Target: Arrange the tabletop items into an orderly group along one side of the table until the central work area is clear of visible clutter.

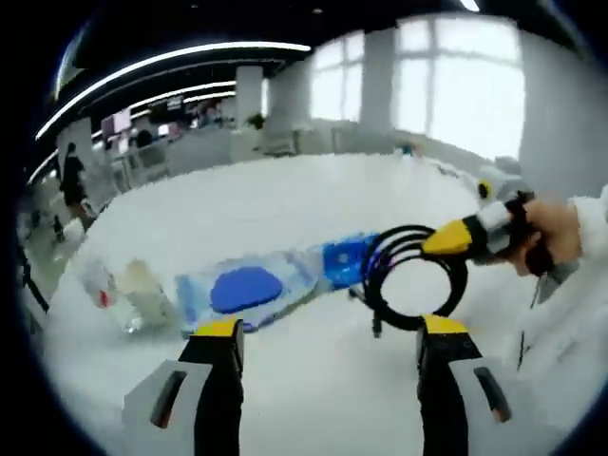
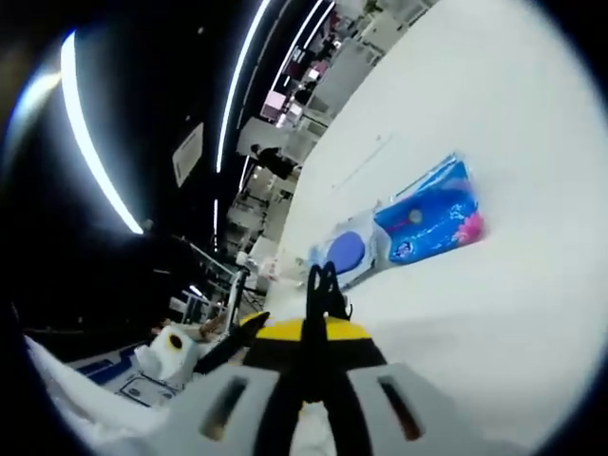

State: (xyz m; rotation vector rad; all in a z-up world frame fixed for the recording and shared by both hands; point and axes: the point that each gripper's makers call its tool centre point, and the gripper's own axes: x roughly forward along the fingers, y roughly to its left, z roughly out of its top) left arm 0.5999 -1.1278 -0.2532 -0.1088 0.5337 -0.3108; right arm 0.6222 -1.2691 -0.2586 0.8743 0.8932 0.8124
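Right claw (image 2: 318,328) grips black cable (image 1: 410,277) above table (image 1: 285,190).

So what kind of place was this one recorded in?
Probably a large open-plan office or lab: a long white table, strip ceiling lights, tall windows and rows of desks behind.

Table (image 1: 285,199) smooth, matt white. Blue pack (image 2: 432,218) in glossy plastic film; clear wrapper (image 1: 128,294) shiny, crinkled. Cable (image 1: 413,280) black, rubbery, slight sheen; jaws look like hard white and yellow plastic.
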